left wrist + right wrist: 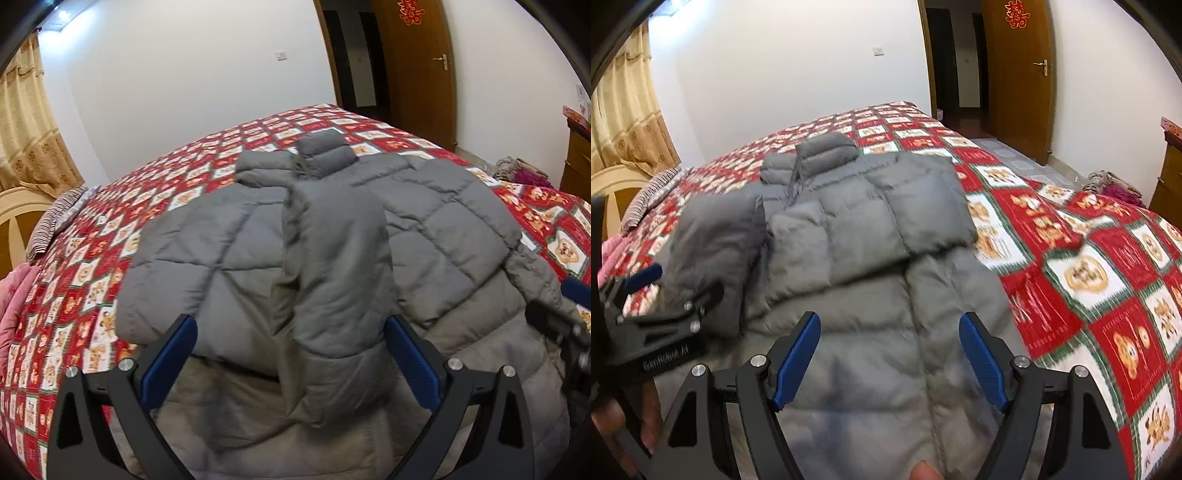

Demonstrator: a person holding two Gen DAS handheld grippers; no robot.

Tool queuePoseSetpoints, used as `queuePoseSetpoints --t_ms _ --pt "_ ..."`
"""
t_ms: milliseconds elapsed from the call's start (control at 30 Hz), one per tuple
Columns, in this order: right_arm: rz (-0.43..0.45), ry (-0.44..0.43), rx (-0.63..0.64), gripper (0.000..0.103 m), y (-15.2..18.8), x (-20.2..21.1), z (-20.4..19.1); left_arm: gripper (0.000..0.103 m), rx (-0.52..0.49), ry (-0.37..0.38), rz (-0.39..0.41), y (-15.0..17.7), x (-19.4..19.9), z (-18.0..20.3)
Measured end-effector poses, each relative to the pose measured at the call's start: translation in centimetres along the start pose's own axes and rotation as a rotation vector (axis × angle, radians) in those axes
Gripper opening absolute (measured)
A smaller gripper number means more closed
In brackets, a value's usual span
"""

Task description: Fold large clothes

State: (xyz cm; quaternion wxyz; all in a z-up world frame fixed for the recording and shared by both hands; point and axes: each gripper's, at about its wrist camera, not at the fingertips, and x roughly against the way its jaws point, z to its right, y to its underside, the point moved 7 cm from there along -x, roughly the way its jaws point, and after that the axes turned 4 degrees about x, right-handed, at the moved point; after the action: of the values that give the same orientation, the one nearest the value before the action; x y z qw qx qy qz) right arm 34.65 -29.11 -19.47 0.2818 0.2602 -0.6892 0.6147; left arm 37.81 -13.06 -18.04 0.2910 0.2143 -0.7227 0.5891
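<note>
Grey quilted puffer jacket (332,240) spread on red-and-white patchwork bedspread (92,266); folded sleeve between left gripper (290,354) fingers, spread wide; right gripper (890,354) wide, above jacket.

Both fisheye views sit low and close over the near edge of the bed (92,236), looking forward between their own blue claw fingers toward the far white wall and the wooden door (1023,74). The left wrist view faces the grey puffer jacket (332,240) head-on — the right wrist view stands further right, taking in more bedspread. Both share the jacket, bed, door and curtain (26,122).
</note>
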Motion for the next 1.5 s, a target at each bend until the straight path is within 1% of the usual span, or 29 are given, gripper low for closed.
queuePoseSetpoints --t_ms 200,300,433,500,600,667,700,733,800,833,867,933,1000,1067,1133,1200,1300,1333,1400,1433,1467,1500 --pt "0.009 -0.064 -0.002 0.078 -3.1 -1.6 -2.8 0.103 0.017 -0.037 -0.01 0.2 -0.9 -2.6" --pt "0.002 -0.089 0.015 0.078 -3.8 -2.6 -4.7 0.103 0.022 -0.043 -0.016 0.7 -1.1 -3.7" --pt "-0.019 -0.103 0.062 0.078 -3.8 -3.9 -7.1 0.103 0.052 -0.04 -0.002 0.9 -0.1 -5.6" --pt "-0.024 -0.106 0.083 0.078 -3.5 -4.3 -7.8 0.103 0.081 -0.019 0.027 0.6 0.9 -6.7" --pt "-0.038 -0.102 0.085 0.078 -2.8 -4.8 -8.2 0.103 0.111 -0.009 0.074 0.0 2.0 -8.2" --pt "-0.035 -0.099 0.069 0.078 -2.5 -4.5 -8.1 0.103 0.127 -0.027 0.09 -0.3 2.0 -9.2" --pt "-0.024 -0.1 0.067 0.078 -2.4 -4.1 -8.2 0.103 0.139 -0.052 0.087 -0.4 1.7 -10.0" --pt "-0.005 -0.106 0.07 0.078 -2.5 -3.3 -8.6 0.103 0.151 -0.07 0.08 -0.3 1.2 -10.7" --pt "0.028 -0.122 0.079 0.078 -2.9 -2.0 -9.6 0.103 0.19 -0.13 0.025 0.1 -0.8 -12.5" --pt "0.047 -0.138 0.09 0.078 -3.1 -1.2 -10.4 0.103 0.218 -0.171 -0.018 0.4 -2.2 -13.5" --pt "0.063 -0.152 0.104 0.078 -3.2 -0.6 -11.3 0.103 0.247 -0.189 -0.054 0.7 -3.4 -14.1" --pt "0.079 -0.174 0.131 0.078 -3.5 -0.1 -13.0 0.103 0.294 -0.172 -0.095 1.4 -4.8 -14.7" --pt "0.064 -0.181 0.176 0.078 -3.5 -0.9 -14.6 0.103 0.313 -0.172 -0.123 2.1 -5.8 -14.9" --pt "0.041 -0.135 0.169 0.078 -3.6 -2.3 -13.9 0.103 0.296 -0.18 -0.12 2.6 -5.7 -14.9" --pt "0.023 -0.07 0.094 0.078 -3.7 -3.3 -10.8 0.103 0.276 -0.183 -0.121 2.9 -5.2 -15.1" --pt "0.015 0.001 0.052 0.078 -3.7 -3.7 -7.7 0.103 0.269 -0.176 -0.135 3.1 -4.6 -15.5" --pt "-0.006 0.047 0.005 0.078 -3.6 -3.6 -4.3 0.103 0.279 -0.155 -0.151 1.9 -3.1 -16.0" --pt "0.006 0.062 -0.004 0.078 -3.9 -3.0 -3.6 0.103 0.283 -0.142 -0.139 1.4 -2.5 -15.9" --pt "0.059 0.072 -0.016 0.078 -5.1 -1.3 -3.3 0.103 0.291 -0.118 -0.1 -0.4 -1.4 -15.7" --pt "0.096 0.062 -0.017 0.078 -5.9 -0.2 -3.7 0.103 0.287 -0.109 -0.075 -1.4 -1.2 -15.4" --pt "0.137 0.037 -0.001 0.078 -6.9 1.0 -5.0 0.103 0.284 -0.108 -0.058 -1.9 -1.2 -15.0" --pt "0.155 0.015 0.016 0.078 -7.3 1.5 -6.1 0.103 0.276 -0.115 -0.033 -2.6 -1.5 -14.5"
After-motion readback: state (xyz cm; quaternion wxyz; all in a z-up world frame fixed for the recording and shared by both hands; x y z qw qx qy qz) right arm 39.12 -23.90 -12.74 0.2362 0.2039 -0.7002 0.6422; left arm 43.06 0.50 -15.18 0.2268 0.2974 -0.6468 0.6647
